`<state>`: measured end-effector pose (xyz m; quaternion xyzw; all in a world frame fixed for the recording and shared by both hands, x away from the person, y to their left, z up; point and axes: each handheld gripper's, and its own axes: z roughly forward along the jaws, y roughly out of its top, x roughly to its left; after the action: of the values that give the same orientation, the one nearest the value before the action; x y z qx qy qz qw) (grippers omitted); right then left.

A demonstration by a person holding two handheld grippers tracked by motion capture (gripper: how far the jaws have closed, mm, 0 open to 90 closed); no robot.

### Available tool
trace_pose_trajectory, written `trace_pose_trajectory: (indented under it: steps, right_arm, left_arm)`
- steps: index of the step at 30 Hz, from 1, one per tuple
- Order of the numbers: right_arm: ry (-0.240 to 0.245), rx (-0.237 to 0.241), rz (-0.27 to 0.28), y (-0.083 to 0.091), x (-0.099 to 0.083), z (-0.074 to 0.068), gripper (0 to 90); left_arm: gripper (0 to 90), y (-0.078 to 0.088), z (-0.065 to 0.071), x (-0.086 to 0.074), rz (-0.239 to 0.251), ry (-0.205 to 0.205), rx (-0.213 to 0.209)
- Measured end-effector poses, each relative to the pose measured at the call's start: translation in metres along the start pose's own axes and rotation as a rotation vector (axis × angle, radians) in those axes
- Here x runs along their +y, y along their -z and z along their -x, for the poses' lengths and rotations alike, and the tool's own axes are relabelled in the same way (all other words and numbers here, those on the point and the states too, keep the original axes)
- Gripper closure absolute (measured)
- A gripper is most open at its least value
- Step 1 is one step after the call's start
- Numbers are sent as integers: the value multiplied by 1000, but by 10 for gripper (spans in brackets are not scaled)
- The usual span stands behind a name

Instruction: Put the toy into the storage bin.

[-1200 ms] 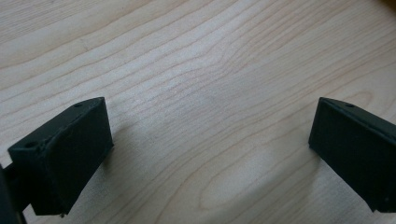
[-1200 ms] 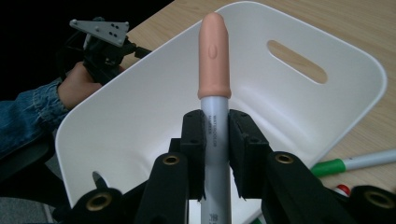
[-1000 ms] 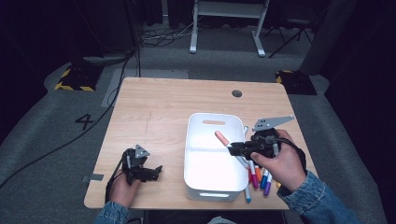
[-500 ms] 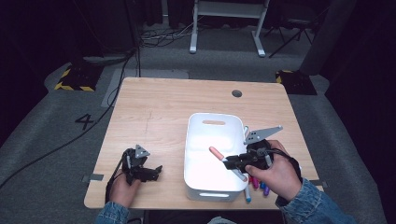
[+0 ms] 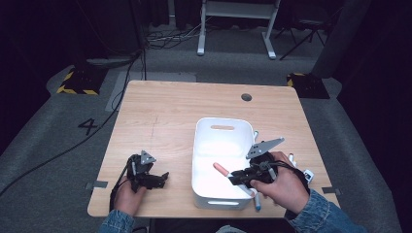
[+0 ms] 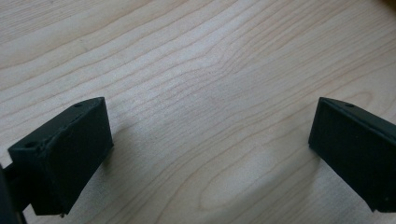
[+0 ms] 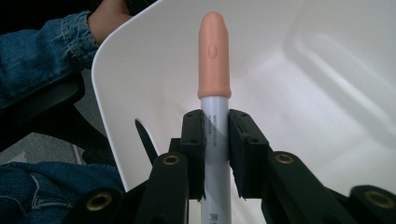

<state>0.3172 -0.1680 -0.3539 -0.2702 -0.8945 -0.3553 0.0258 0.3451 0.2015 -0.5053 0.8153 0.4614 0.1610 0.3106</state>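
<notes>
Right gripper (image 5: 236, 177) has dropped from the bin's far side toward its near end, jaws clamped on the peach-capped marker (image 7: 214, 70), now inside the white bin (image 5: 204, 145). Left gripper (image 5: 156, 178) idle on worktop (image 5: 170, 111), jaws open. Bin looks empty; more markers (image 5: 256, 200) wait beside it.

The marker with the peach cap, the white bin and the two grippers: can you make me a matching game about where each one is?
Things:
1. marker with the peach cap
2. white bin
3. left gripper
4. right gripper

Descriptions:
A. open, over bare wood
B. standing on the table
C. clamped between two black jaws
D. shut, reaching over the bin

Pairs: 1-C, 2-B, 3-A, 4-D
</notes>
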Motion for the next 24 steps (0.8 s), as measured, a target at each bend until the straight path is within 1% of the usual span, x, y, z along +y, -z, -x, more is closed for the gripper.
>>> trace_pose_trajectory:
  steps: [1,3,4,5,6,8,10,12,14,15,17,18,19,21,22,23,24]
  right_arm:
    - [-9,-1,-13,-1,0,-1,767]
    - [-5,-2,-23,-3,-1,-1,767]
    - [0,-5,-40,-7,-1,-2,767]
    - [26,0,-32,-9,-2,0,767]
    - [6,-8,-53,-9,-2,-2,767]
    - [22,-10,-66,-12,-2,-2,767]
    - [23,-17,-83,-16,-2,-5,766]
    - [46,-28,-99,-20,-2,-7,766]
    - [50,-32,-109,-21,-1,-8,766]
    - [82,-38,-115,-25,-1,-8,765]
    - [85,-41,-123,-26,0,-10,763]
    - [52,-36,-145,-26,-1,-13,760]
    - [42,-39,-157,-26,-1,-14,746]
    - [41,-32,-144,-27,-2,-13,660]
    - [42,-29,-132,-27,-2,-13,654]
    - [78,-22,-108,-27,-2,-10,654]
    - [62,-29,-105,-25,-2,-11,647]
  left_arm:
    - [0,0,0,0,1,0,0]
    - [0,0,0,0,-1,-1,0]
    - [0,0,0,0,-1,0,0]
    - [0,0,0,0,0,0,0]
    - [0,0,0,0,1,0,1]
    - [0,0,0,0,0,2,-1]
    - [0,0,0,0,0,2,-2]
    - [0,0,0,0,1,4,-2]
    - [0,0,0,0,3,4,-1]
    - [0,0,0,0,3,5,0]
    - [0,0,0,0,2,4,-1]
    - [0,0,0,0,3,4,-1]
    - [0,0,0,0,3,4,-1]
    - [0,0,0,0,3,4,-1]
    - [0,0,0,0,3,4,-1]
    - [0,0,0,0,2,4,-1]
    - [0,0,0,0,3,4,-2]
